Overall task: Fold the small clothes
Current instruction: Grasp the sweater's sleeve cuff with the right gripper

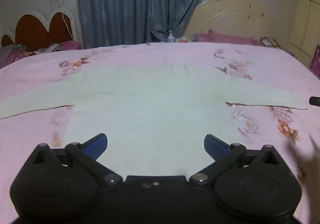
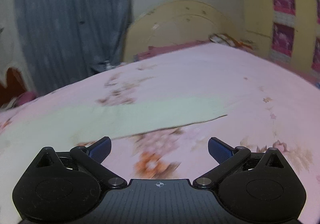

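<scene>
One pale green long-sleeved top (image 1: 152, 100) lies flat across the middle of the left wrist frame on the pink floral bedsheet (image 1: 270, 60), its two sleeves spread to either side. Two claws show, both released and empty: the left claw (image 1: 155, 145) over the top's lower body, the right claw (image 2: 159, 149) over bare sheet below one sleeve (image 2: 160, 116). Two headboards stand behind, a cream one (image 1: 236, 20) at upper right and a red one (image 1: 40, 28) at upper left.

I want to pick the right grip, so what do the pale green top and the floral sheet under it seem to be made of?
Pale green top: soft matte knit or fleece, probably; it lies flat with faint creases. Floral sheet: matte woven cloth, likely cotton, printed with flowers.
</scene>
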`<action>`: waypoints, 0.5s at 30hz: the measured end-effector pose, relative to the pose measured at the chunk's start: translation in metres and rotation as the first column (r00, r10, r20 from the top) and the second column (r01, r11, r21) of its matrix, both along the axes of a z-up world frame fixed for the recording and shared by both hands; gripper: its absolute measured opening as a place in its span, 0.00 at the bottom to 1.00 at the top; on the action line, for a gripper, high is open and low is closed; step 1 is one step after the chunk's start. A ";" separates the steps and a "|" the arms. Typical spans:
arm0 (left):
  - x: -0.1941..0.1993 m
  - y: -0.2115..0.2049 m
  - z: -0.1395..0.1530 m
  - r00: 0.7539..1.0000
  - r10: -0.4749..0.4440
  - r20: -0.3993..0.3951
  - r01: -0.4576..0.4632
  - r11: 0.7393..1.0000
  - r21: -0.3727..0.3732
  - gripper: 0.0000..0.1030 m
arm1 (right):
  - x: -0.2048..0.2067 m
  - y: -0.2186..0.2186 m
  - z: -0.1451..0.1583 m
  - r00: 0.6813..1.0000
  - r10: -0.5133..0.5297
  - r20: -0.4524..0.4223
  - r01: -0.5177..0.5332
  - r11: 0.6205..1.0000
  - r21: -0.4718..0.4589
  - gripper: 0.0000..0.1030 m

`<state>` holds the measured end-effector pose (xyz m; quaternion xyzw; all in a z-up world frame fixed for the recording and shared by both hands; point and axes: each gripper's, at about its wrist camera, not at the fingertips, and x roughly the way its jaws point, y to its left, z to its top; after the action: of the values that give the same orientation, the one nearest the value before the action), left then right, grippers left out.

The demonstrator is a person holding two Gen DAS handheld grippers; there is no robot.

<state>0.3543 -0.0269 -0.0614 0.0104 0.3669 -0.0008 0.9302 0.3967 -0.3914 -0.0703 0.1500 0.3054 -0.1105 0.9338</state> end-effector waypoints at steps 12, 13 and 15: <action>0.085 -0.056 -0.019 0.997 0.047 -0.060 -0.045 0.998 0.038 1.00 | 0.077 -0.130 -0.083 0.978 -0.182 -0.097 0.199 0.959 0.204 0.44; 0.090 -0.058 -0.021 0.997 0.048 -0.066 -0.045 0.998 0.039 1.00 | 0.078 -0.135 -0.087 0.978 -0.185 -0.098 0.202 0.955 0.215 0.38; 0.096 -0.062 -0.026 0.996 0.050 -0.077 -0.047 0.998 0.042 1.00 | 0.080 -0.142 -0.093 0.978 -0.188 -0.095 0.206 0.947 0.246 0.34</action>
<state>0.4504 -0.0886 -0.0869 0.0199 0.4029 0.0288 0.9146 0.4763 -0.5330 -0.1634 0.2944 0.3332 -0.1684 0.8797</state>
